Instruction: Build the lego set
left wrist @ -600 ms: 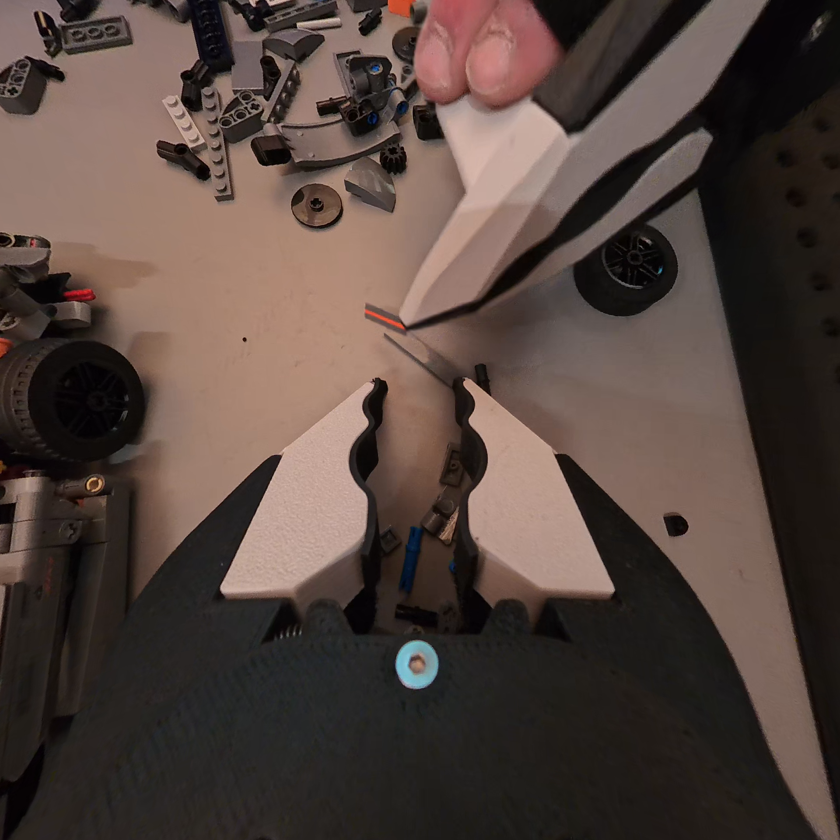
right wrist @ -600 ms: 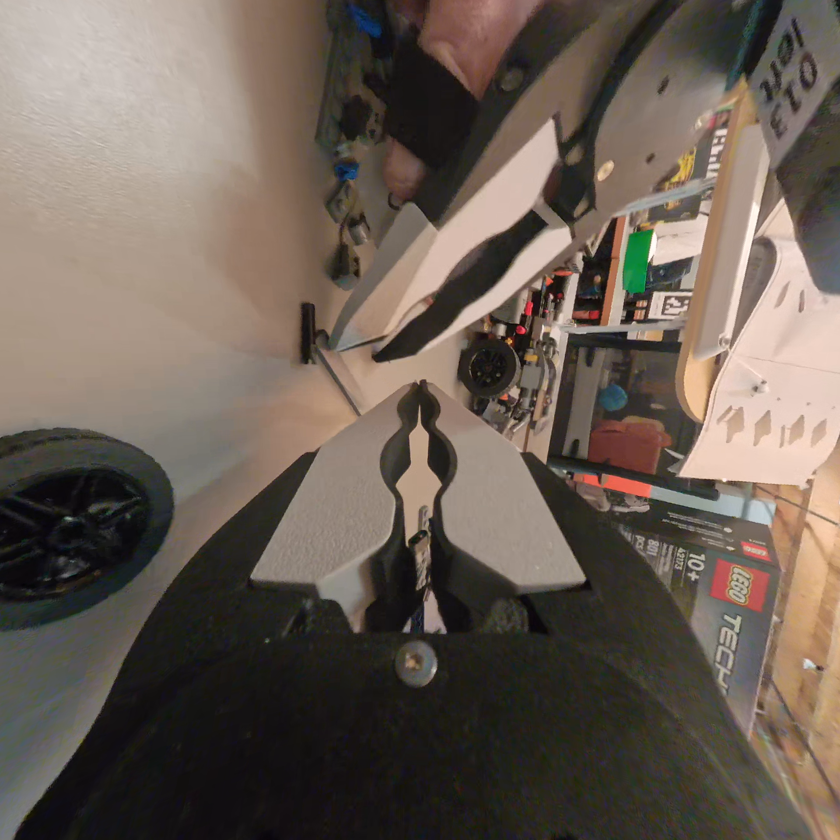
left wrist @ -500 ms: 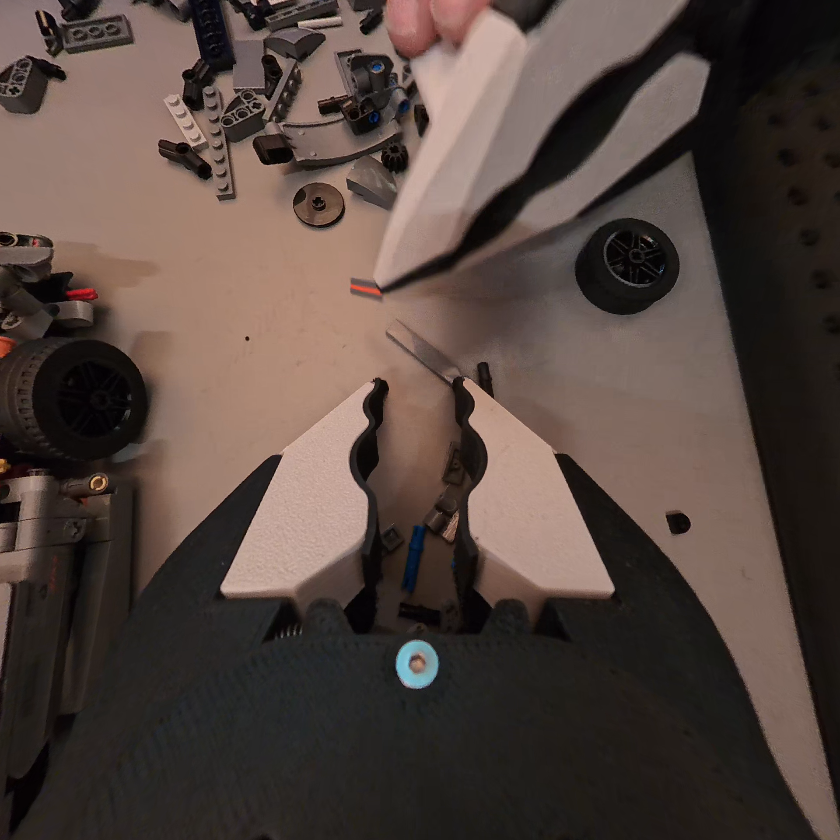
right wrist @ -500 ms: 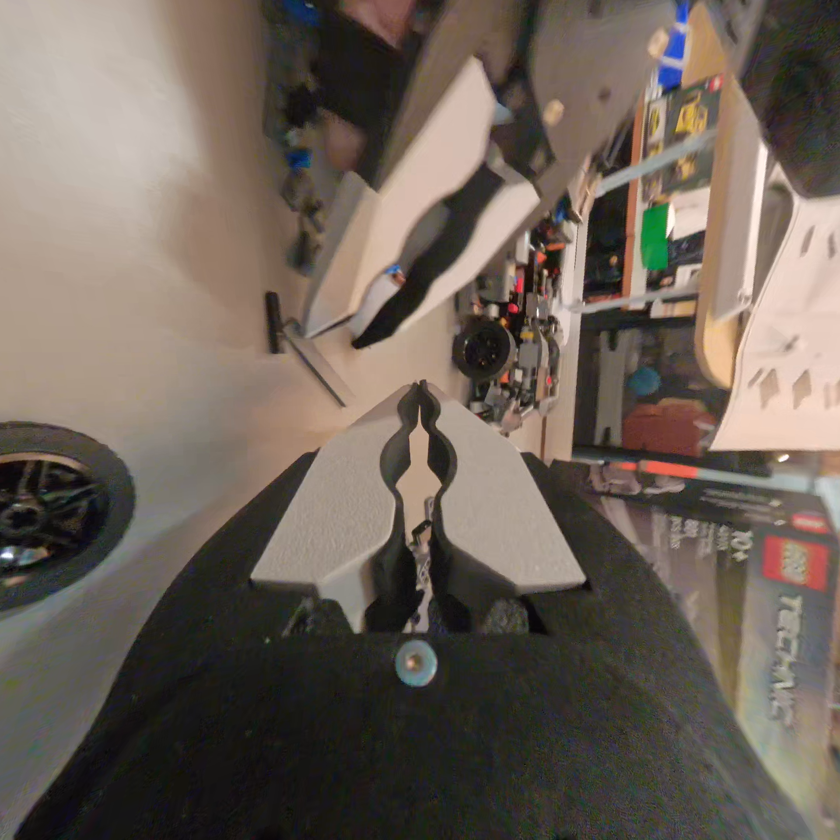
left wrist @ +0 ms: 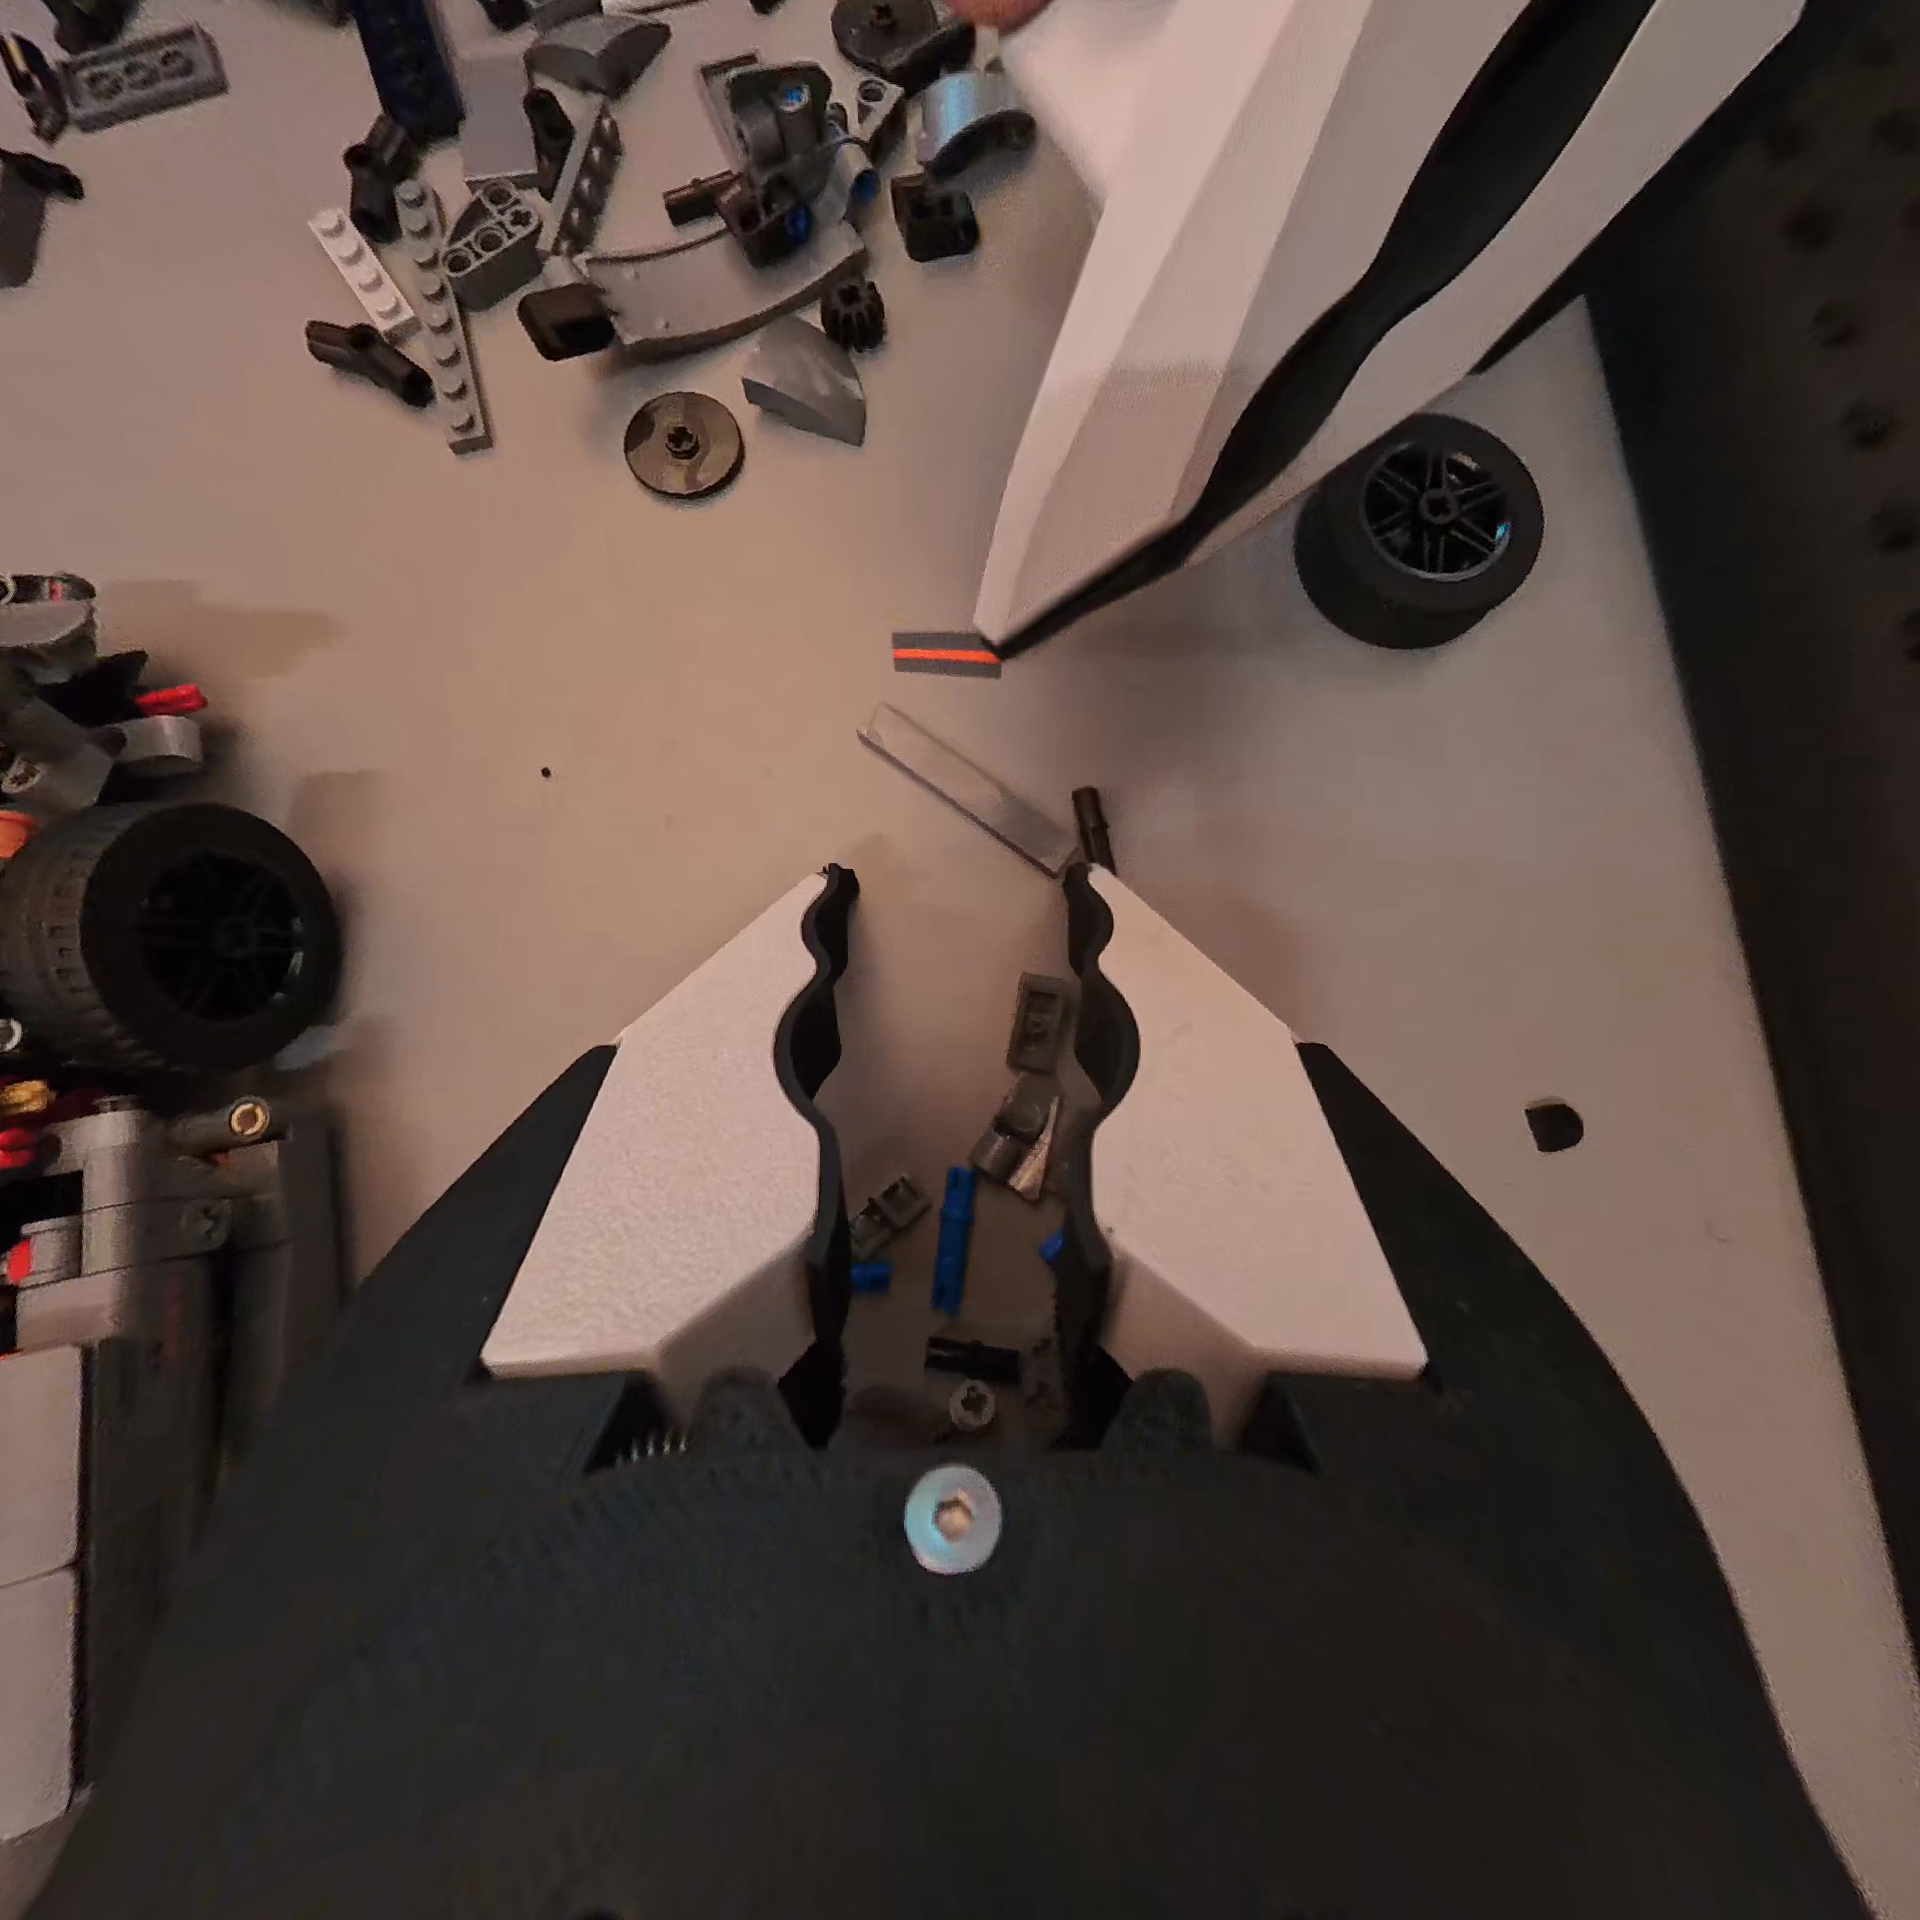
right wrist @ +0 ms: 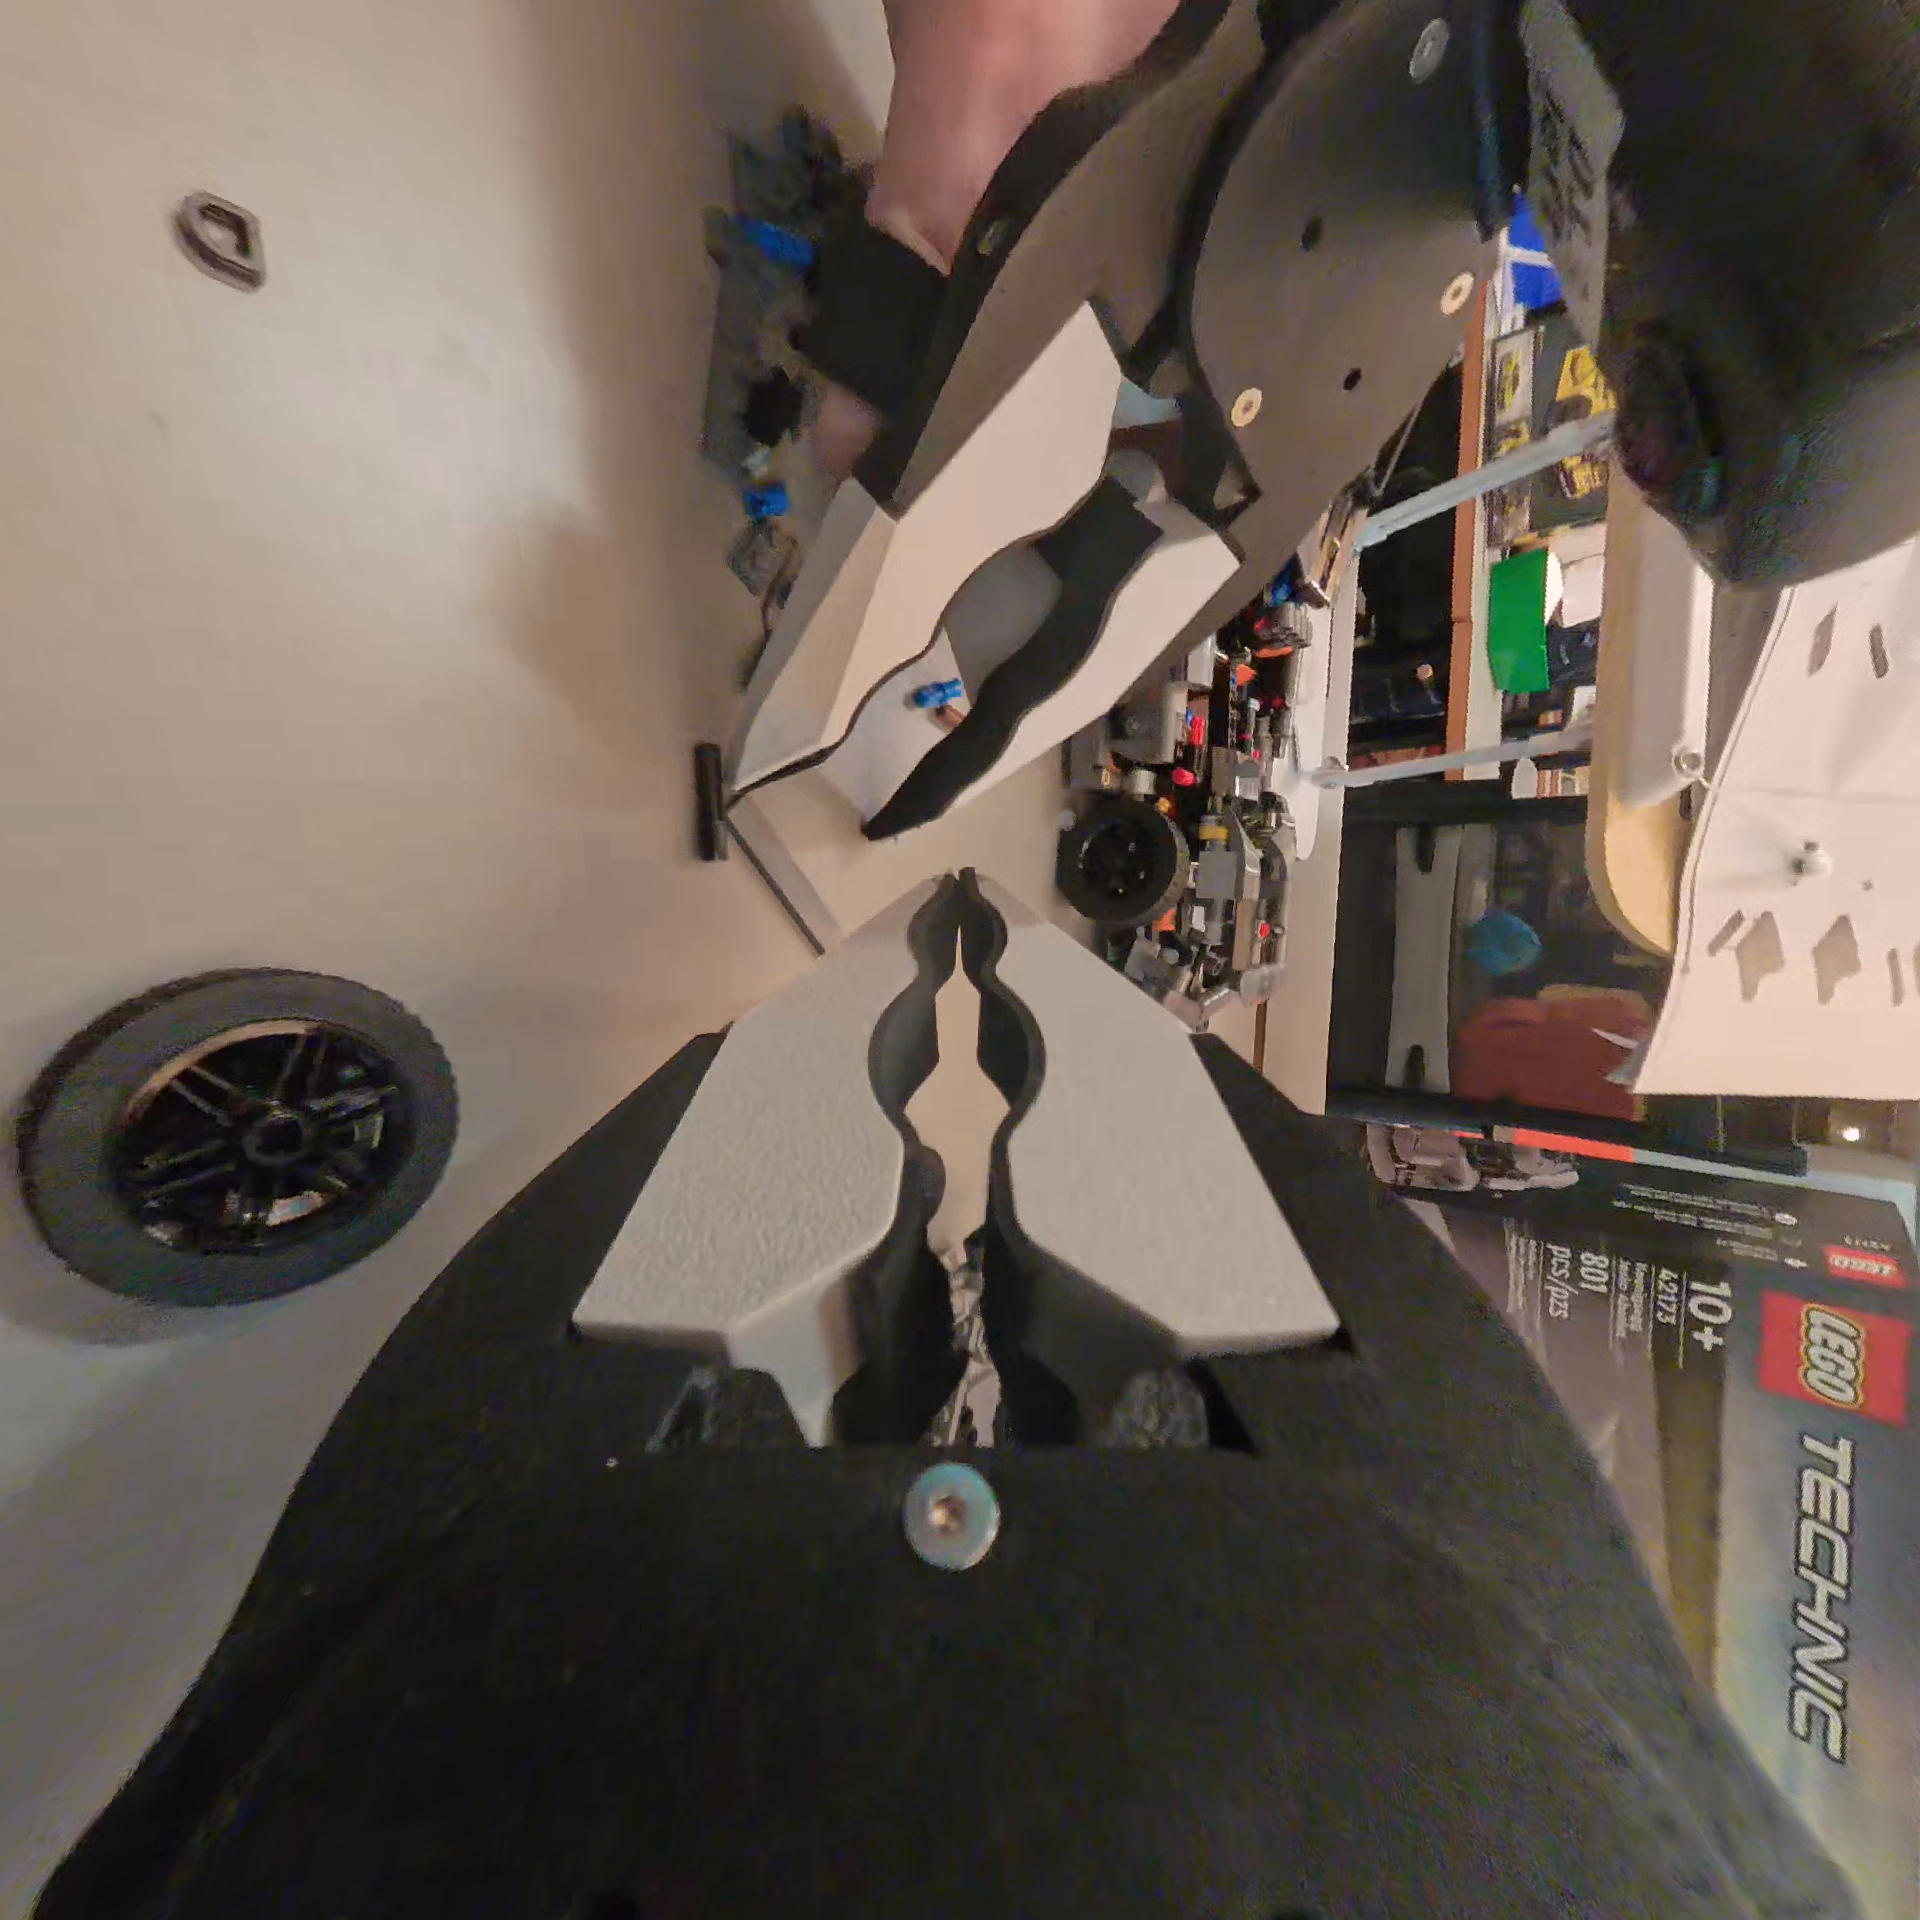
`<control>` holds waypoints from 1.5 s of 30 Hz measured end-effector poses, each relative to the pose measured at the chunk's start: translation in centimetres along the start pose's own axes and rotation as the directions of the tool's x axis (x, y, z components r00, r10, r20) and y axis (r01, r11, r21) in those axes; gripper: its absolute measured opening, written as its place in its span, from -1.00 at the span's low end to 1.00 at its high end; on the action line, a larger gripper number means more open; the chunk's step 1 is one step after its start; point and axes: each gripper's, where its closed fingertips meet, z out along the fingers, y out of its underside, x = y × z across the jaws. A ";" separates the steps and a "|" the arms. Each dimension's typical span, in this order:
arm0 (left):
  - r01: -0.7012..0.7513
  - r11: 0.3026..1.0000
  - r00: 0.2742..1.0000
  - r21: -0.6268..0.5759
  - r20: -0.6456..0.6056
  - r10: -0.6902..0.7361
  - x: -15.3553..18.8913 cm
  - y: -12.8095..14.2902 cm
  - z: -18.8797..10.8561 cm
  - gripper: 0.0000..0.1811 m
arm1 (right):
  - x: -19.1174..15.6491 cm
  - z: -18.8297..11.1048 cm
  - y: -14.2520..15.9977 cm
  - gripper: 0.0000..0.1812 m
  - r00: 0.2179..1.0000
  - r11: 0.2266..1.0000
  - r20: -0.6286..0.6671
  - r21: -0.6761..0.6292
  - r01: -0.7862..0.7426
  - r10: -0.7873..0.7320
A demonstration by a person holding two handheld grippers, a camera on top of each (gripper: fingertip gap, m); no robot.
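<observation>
My left gripper [left wrist: 958,883] is open and empty, low over the table. A flat grey tile [left wrist: 961,800] lies just ahead of its tips, with a short black pin [left wrist: 1091,821] at the tile's right end. My right gripper [left wrist: 997,649] comes in from the upper right, shut on a small grey strip with an orange line [left wrist: 940,652], held just beyond the tile. In the right wrist view my right gripper [right wrist: 958,883] has its tips together; the strip is hidden there. The left gripper [right wrist: 808,808], tile [right wrist: 774,873] and pin [right wrist: 709,800] show ahead.
A loose black wheel [left wrist: 1418,530] lies right of the right gripper. The partly built grey car [left wrist: 156,935] with a big tyre stands at the left. Several loose pieces [left wrist: 644,239] lie at the back, and small pieces [left wrist: 951,1231] under the left gripper. A set box [right wrist: 1766,1403] stands nearby. The tips of one gripper are about 5 centimeters away from the tips of the other. Between my left fingertips and the loose black wheel [left wrist: 1418,530] there is roughly 9 centimeters. My right wrist view [right wrist: 312,1102] looks at it from another angle.
My right gripper has carried the orange-lined strip a little farther from the left gripper and then to the right. The left gripper has stayed open over the same spot.
</observation>
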 end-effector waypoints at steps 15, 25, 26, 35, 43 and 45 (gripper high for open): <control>-0.011 1.000 0.999 -0.002 0.050 0.011 -0.1 -0.2 0.4 -0.56 | -2.6 1.3 0.0 -1.00 0.959 0.955 -0.030 -0.099 0.278 -0.282; -0.013 1.000 0.999 0.005 0.049 0.013 -0.2 -0.2 0.4 -0.58 | -2.9 2.0 -0.1 -1.00 0.932 0.929 -0.055 -0.123 0.350 -0.359; -0.013 1.000 0.999 0.006 0.049 0.013 -0.2 -0.2 0.4 -0.58 | -2.7 2.0 -0.1 -1.00 0.934 0.931 -0.058 -0.128 0.342 -0.351; -0.013 1.000 0.999 0.009 0.048 0.013 -0.2 -0.2 0.3 -0.59 | -1.9 1.6 -0.2 -1.00 0.934 0.932 -0.085 -0.144 0.332 -0.346; -0.012 1.000 0.999 0.012 0.049 0.011 -0.3 -0.3 0.4 -0.60 | -2.0 1.7 0.5 -1.00 0.941 0.932 -0.070 -0.178 0.316 -0.332; -0.012 1.000 0.999 0.013 0.049 0.012 -0.3 -0.3 0.4 -0.60 | -2.1 1.8 0.6 -1.00 0.938 0.927 -0.064 -0.193 0.322 -0.340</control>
